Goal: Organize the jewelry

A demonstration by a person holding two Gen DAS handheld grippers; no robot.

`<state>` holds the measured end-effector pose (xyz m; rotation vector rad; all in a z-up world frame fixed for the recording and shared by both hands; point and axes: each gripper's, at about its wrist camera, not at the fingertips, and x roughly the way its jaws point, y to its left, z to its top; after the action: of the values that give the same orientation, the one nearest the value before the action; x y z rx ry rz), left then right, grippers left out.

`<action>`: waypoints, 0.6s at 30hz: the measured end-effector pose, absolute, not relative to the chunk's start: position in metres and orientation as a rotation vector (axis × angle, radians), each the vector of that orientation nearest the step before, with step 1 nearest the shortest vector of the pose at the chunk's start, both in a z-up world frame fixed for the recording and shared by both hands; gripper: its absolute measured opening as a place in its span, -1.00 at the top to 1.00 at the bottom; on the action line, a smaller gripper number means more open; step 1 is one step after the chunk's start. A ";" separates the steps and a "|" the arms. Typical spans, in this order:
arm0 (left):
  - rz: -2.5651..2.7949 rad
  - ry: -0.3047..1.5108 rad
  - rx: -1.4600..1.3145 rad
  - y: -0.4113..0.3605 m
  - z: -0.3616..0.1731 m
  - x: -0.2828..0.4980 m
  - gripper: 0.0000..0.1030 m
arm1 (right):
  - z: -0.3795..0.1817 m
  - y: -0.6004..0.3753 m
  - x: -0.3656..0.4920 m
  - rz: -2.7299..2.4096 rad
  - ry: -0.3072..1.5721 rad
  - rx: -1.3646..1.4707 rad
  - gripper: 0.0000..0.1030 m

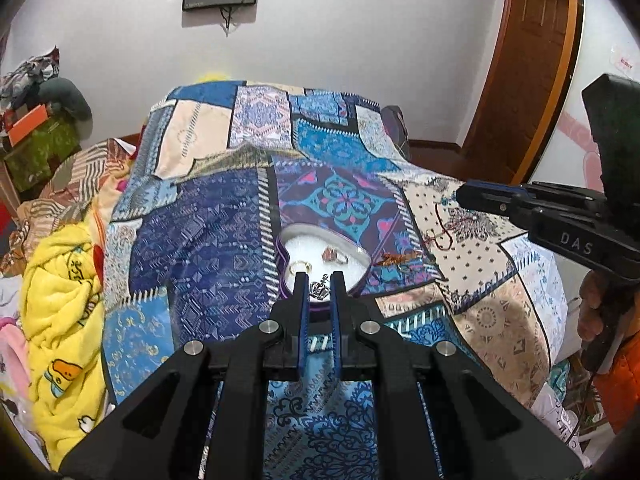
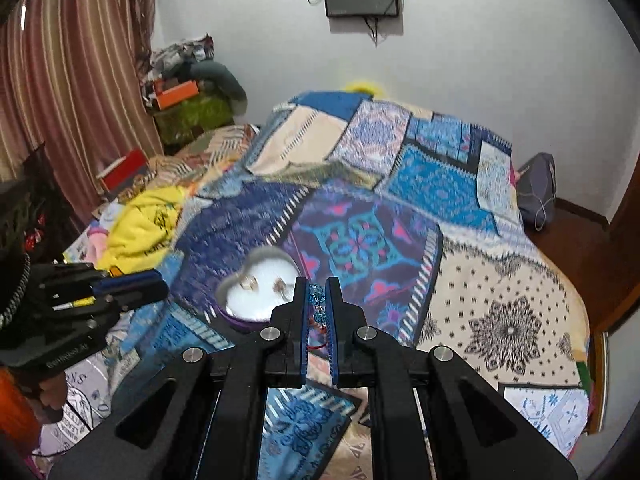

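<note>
While the left gripper (image 1: pixel 320 286) pinches a tiny crown charm (image 1: pixel 319 289) over the heart-shaped box (image 1: pixel 320 240) on the bed (image 1: pixel 208 216), the right gripper (image 2: pixel 317 300) clasps a blue beaded piece (image 2: pixel 316 300), both seemingly light, delicate, best nipped at the fingers' tips.

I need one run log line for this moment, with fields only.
left tongs: shut on crown charm, over heart box | right tongs: shut on blue bead piece | box: two rings inside
</note>
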<state>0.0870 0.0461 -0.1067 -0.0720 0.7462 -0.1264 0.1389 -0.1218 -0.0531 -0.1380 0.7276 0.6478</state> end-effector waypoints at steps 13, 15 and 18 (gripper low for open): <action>-0.088 0.694 -0.090 0.063 -0.093 0.096 0.84 | -0.021 -0.107 0.148 0.671 0.629 -0.090 0.87; -0.085 0.700 -0.096 0.065 -0.095 0.101 0.84 | -0.022 -0.104 0.150 0.676 0.631 -0.085 0.87; -0.084 0.712 -0.101 0.066 -0.101 0.107 0.84 | -0.027 -0.100 0.152 0.686 0.644 -0.086 0.87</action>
<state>0.1069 0.0661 -0.1007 -0.1006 0.7124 -0.0844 0.1518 -0.1003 -0.0269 -0.0863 0.6443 0.6860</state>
